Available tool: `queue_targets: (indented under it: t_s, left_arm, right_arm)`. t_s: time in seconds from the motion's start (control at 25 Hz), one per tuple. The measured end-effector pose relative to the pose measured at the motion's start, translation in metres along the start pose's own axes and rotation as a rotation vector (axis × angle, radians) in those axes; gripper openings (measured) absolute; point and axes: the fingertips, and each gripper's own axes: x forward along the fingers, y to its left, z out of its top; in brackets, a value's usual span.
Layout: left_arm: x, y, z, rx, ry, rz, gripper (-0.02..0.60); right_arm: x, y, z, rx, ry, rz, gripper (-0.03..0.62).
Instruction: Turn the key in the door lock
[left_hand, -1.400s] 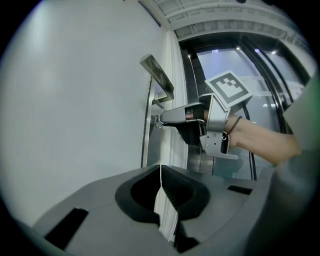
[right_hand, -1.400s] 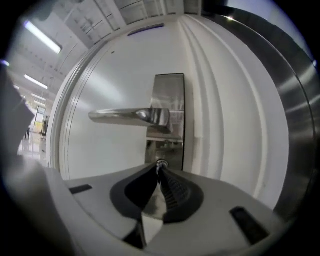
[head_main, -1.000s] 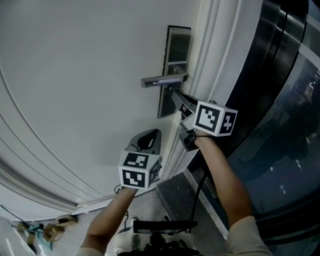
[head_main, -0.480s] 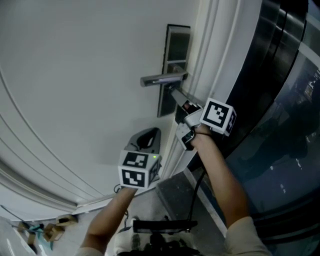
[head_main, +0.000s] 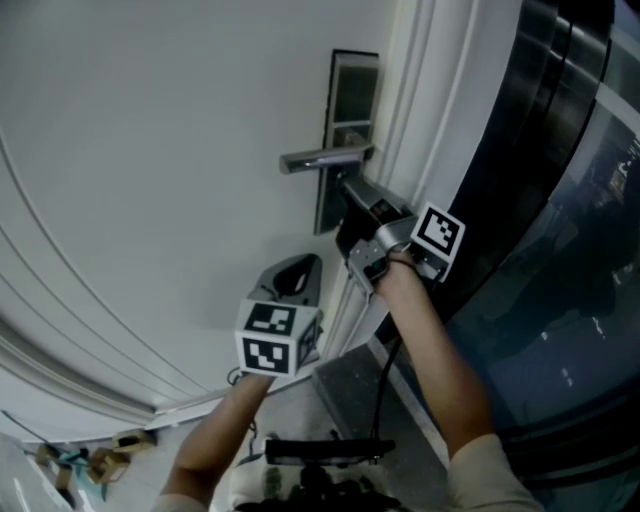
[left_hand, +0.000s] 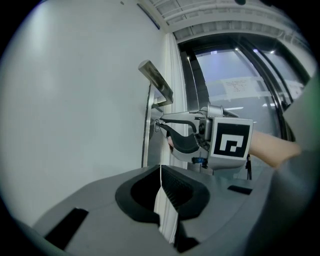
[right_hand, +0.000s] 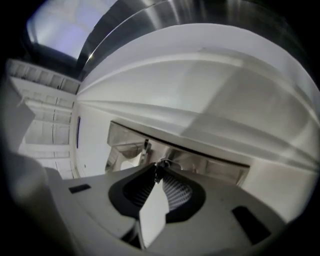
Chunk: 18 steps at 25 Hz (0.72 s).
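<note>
A white door (head_main: 170, 130) was found to carry the fittings. A tall metal lock plate (head_main: 354, 95) was mounted on it near the closing edge, just beside the white frame (head_main: 420, 95). A metal lever handle (head_main: 320, 158) was fixed to the plate, projecting away from the frame. A key (left_hand: 157, 123) was seen in the plate below the handle. On the floor (head_main: 350, 390), small items (head_main: 85, 462) could not be identified.
</note>
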Motion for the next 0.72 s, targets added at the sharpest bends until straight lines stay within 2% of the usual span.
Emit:
queue_targets:
  t_s: [0.08, 0.24, 0.72]
  left_arm:
    - [-0.001, 0.000, 0.001, 0.004, -0.001, 0.002, 0.018]
    - [-0.003, 0.001, 0.004, 0.007, -0.004, 0.007, 0.018]
    - [-0.009, -0.006, 0.013, 0.023, -0.012, 0.037, 0.018]
  right_arm:
    - [-0.001, -0.001, 0.000, 0.074, -0.026, 0.026, 0.052]
    - [-0.001, -0.001, 0.000, 0.105, -0.032, 0.047, 0.058]
    - [-0.010, 0.008, -0.006, 0.009, 0.018, 0.055, 0.066]
